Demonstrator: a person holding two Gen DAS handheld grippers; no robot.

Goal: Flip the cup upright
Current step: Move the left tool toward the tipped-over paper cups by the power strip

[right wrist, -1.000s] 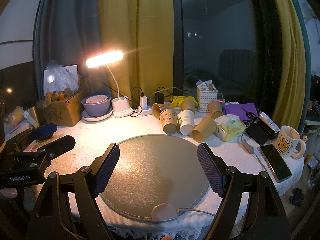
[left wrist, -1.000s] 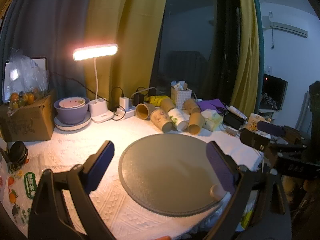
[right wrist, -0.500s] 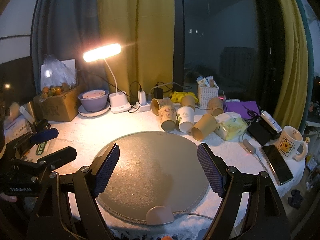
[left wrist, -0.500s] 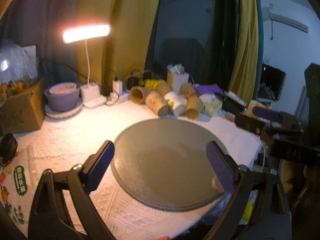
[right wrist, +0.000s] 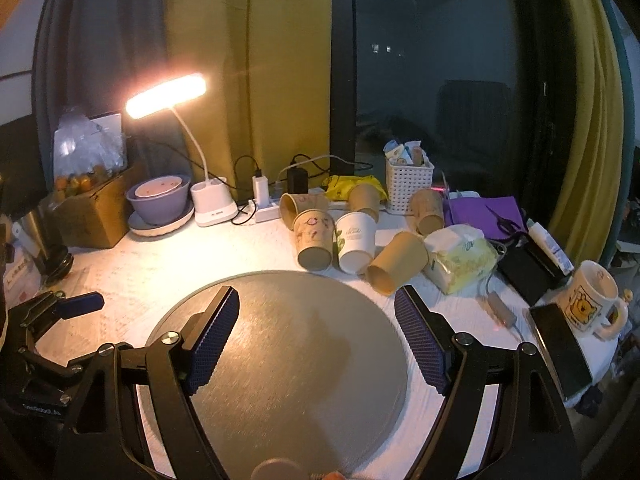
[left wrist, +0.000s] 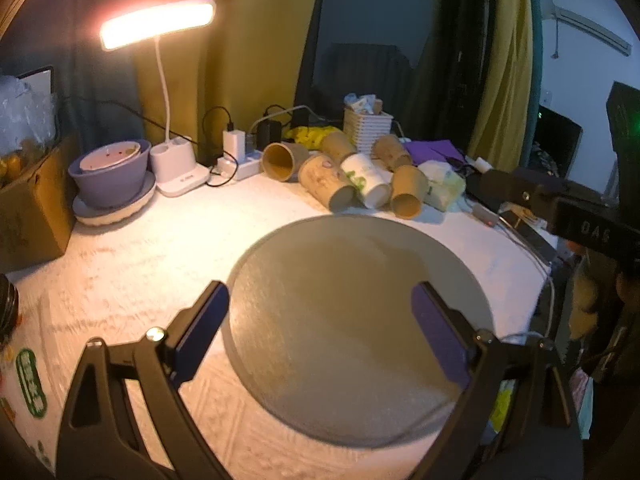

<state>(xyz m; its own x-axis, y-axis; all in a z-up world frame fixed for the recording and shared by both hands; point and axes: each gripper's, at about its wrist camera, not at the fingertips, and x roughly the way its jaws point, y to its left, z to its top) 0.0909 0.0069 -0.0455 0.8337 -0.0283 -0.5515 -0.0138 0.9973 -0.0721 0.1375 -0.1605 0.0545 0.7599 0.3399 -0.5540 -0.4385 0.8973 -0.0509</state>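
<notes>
Both grippers – left gripper (left wrist: 320, 328), right gripper (right wrist: 316, 336) – hovering, fingers apart; paper cups (right wrist: 354, 240) lying at 12 o'clock – probably light, crushable; pinching mid-wall gently.

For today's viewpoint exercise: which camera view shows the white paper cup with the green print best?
The right wrist view. There the white paper cup lies on its side near the centre, sharp, its green print and round end clear between two brown cups. In the left wrist view the same cup is smaller, farther off and slightly blurred.

Matt paper cups (right wrist: 315, 237) lay on a rough white woven cloth (right wrist: 168, 268) beside a smooth, brushed-looking grey mat (right wrist: 304, 344) and a glossy mug (right wrist: 591, 300).
</notes>
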